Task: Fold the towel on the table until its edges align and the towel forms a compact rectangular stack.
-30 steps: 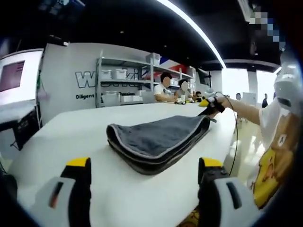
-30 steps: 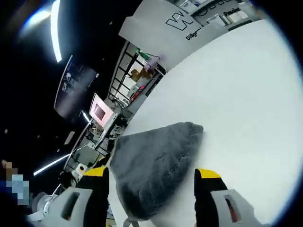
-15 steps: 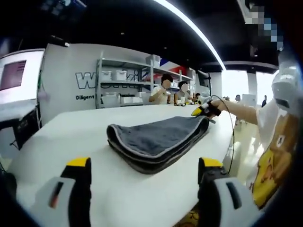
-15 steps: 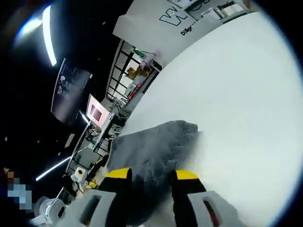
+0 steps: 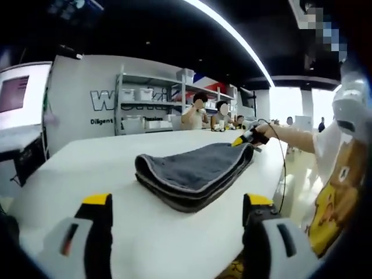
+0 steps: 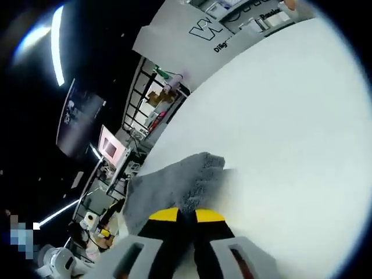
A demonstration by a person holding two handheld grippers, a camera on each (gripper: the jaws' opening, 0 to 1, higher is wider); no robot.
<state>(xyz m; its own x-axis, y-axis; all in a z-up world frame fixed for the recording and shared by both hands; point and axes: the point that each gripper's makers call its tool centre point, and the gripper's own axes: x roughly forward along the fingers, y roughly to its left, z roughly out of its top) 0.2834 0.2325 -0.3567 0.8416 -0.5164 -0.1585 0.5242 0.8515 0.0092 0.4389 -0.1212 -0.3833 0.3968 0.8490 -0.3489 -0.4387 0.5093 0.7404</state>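
The grey towel [image 5: 195,174] lies folded in soft layers on the white table [image 5: 87,168], mid-surface, its rounded fold facing the left gripper and its far end out toward the table's edge. This is plush, floppy cloth by the look of it: light, no stiffness at all, likely to sag and slide off itself unless taken near a corner or along a hemmed edge, with all layers pinched together. And that is just where the right gripper [image 6: 186,216] is working; in its own view the yellow-tipped jaws are pressed nearly together with towel pile between them, clamped on the near end of the cloth. From the left gripper view that same tool [image 5: 249,138] sits at the towel's far corner, at the end of the person's outstretched arm. The left gripper [image 5: 177,200] hangs back short of the towel, jaws spread wide, touching nothing, bare table between them.
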